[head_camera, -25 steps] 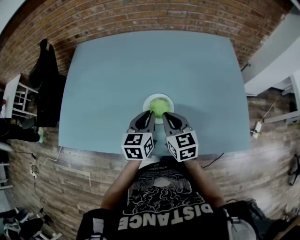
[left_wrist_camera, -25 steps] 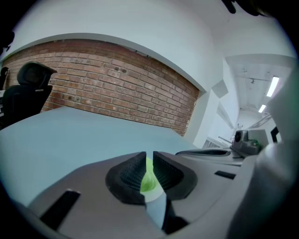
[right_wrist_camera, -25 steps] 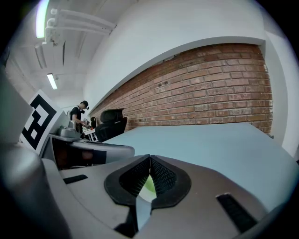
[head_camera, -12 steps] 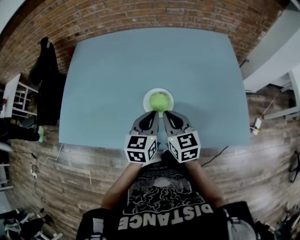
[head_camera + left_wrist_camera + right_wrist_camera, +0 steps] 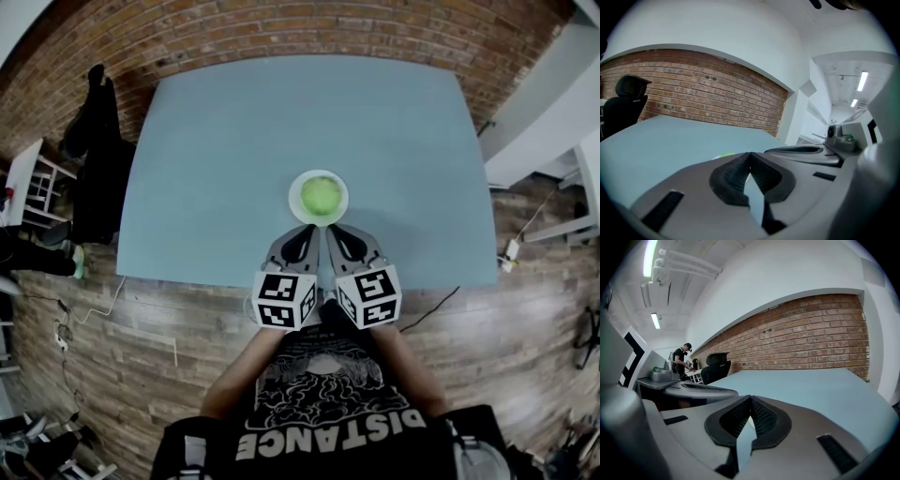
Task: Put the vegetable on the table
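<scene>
Two tools in head view: left tool (image 5: pixel 307 230) and right tool (image 5: pixel 331 230) side by side over near edge of blue surface (image 5: pixel 234 141), tips just short of white plate (image 5: pixel 293 199) holding green vegetable (image 5: pixel 320 195). Left gripper view: jaws together, nothing between. Right gripper view: jaws together, nothing between.

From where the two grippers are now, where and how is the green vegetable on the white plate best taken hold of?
Grip the vegetable across its widest middle, coming from above. It is a round ball centred on the plate, whose rim would likely hinder a low approach. The left gripper and right gripper are shut; open the jaws first.
</scene>
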